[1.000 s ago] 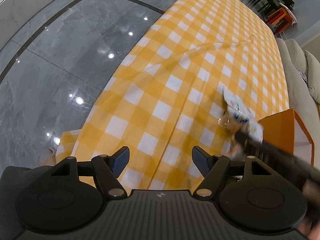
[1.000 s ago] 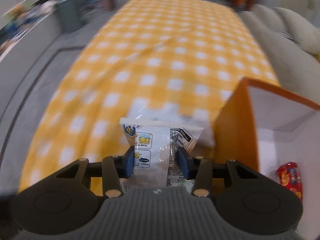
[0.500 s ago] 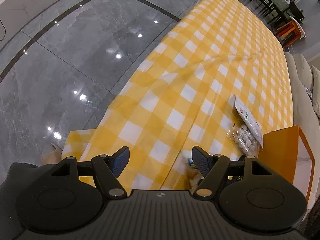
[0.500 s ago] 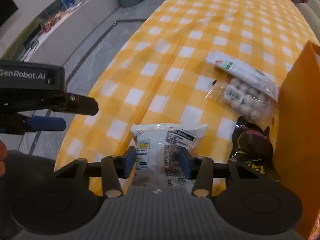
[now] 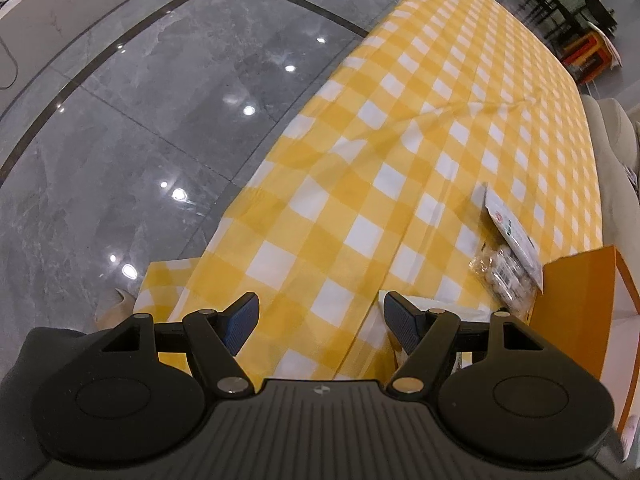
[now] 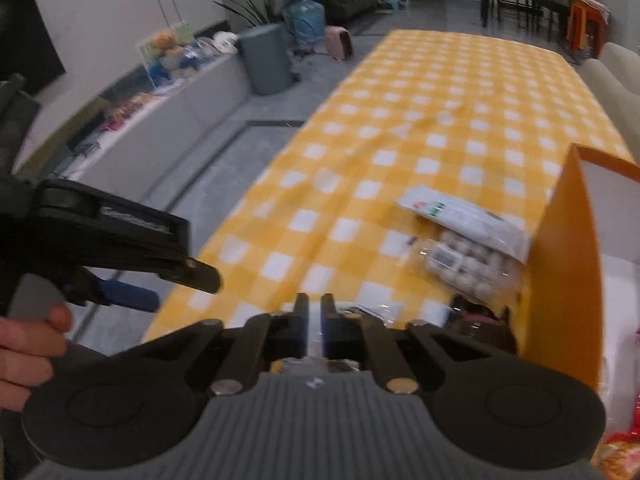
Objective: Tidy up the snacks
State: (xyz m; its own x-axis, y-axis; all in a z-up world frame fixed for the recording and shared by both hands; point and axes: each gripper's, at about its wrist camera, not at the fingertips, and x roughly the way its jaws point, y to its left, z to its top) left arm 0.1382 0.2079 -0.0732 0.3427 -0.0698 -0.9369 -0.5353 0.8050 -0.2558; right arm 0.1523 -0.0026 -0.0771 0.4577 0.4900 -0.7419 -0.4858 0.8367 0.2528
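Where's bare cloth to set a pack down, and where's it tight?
Free: the checked tablecloth beyond the clear bag of white balls, to its far end, and the stretch on that bag's left, toward the floor-side edge. Crowded: the near strip along the orange box, where that bag, a dark packet and the right gripper bunch up.

Glossy grey tiled floor (image 5: 132,128) — ceiling lights mirrored — beside a yellow-checked tablecloth (image 5: 460,128).

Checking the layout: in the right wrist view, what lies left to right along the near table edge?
Black left gripper → right gripper → dark glossy snack bag → orange box wall.
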